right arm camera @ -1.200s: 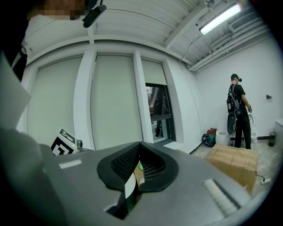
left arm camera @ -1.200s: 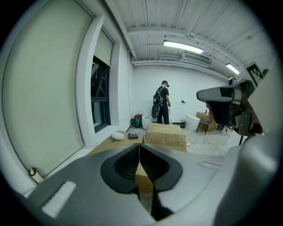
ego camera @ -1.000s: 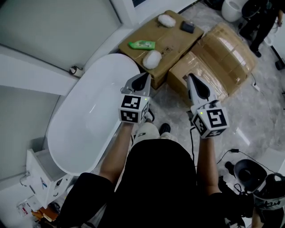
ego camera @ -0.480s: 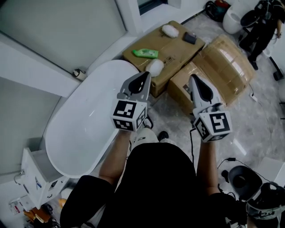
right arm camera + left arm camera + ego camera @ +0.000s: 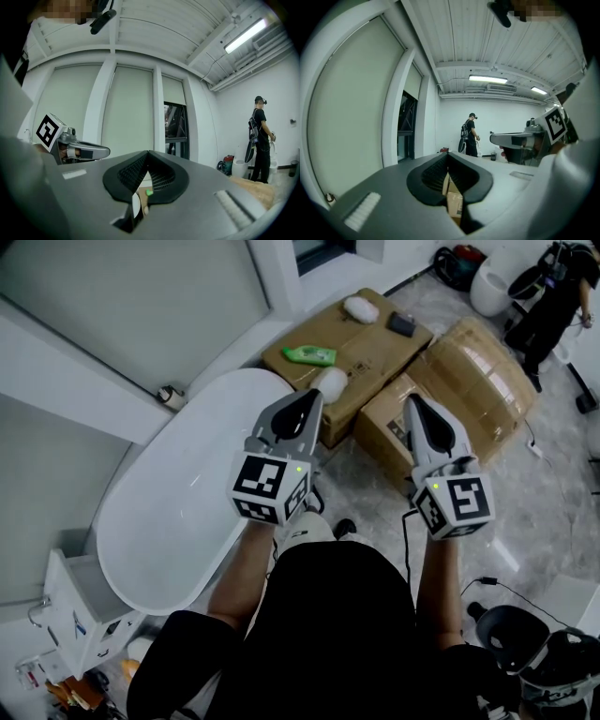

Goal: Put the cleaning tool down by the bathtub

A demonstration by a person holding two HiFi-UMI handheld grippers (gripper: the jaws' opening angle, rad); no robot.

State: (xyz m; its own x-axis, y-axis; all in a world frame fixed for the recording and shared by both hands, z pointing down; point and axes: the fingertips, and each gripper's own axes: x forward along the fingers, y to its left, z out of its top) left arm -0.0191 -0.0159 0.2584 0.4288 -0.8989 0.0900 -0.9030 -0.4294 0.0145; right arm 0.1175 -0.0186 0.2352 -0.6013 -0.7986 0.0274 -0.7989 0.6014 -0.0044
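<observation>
Both grippers have come slightly forward toward the boxes. Head view: left gripper (image 5: 312, 397) and right gripper (image 5: 413, 401) carry nothing. A white pad (image 5: 330, 381), probably the tool, lies on a box (image 5: 361, 334) just beside the bathtub (image 5: 178, 502), so the task looks finished. Left gripper view: jaws pressed together, empty. Right gripper view: the same. No print is readable.

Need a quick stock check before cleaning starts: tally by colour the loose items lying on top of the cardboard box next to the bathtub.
White fluffy pads: 2
Green packet: 1
Black flat item: 1
Total: 4
</observation>
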